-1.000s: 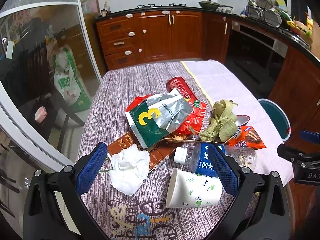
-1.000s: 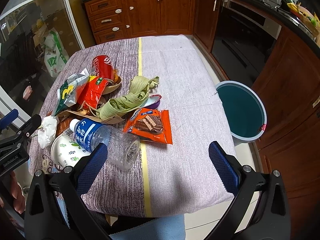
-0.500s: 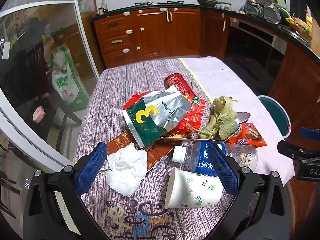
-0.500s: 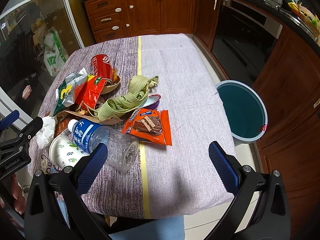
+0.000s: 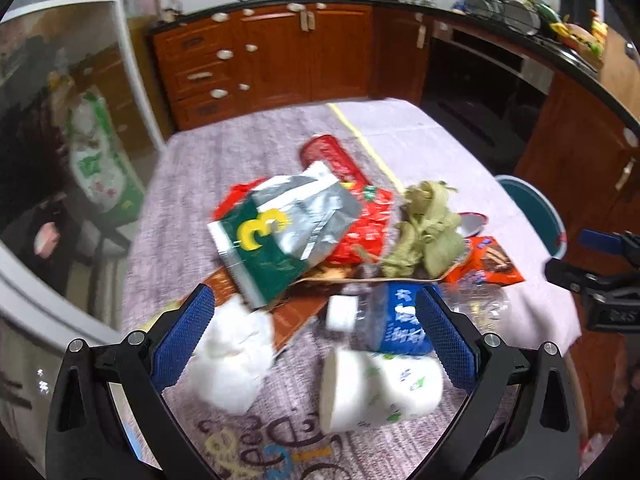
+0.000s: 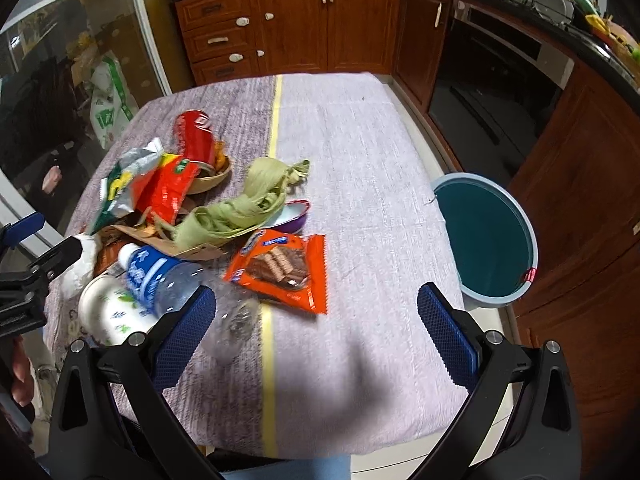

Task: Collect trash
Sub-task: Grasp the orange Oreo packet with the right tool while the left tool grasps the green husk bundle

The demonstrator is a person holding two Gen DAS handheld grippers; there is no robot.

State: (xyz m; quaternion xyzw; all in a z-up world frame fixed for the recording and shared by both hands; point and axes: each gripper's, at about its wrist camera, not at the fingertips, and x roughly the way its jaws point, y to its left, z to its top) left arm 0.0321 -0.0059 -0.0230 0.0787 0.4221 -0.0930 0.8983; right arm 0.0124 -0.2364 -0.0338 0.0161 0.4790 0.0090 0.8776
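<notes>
Left wrist: left gripper (image 5: pixel 312 336) wide, empty, above tissue (image 5: pixel 232 364) and cup (image 5: pixel 376 384). First pick pending.
Right wrist: right gripper (image 6: pixel 316 328) wide, empty, near wrapper (image 6: pixel 280 270); bin (image 6: pixel 486 240) beside table. Next: descend, close.

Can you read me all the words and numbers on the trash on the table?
"3": big yellow number on the green and silver snack bag.
Water bottle, blue label: white characters, too blurred to read.
Red can: white lettering, too blurred to read.
Orange wafer wrapper: blue logo, unreadable.
Tablecloth: curly printed letters near the paper cup, not readable.
</notes>
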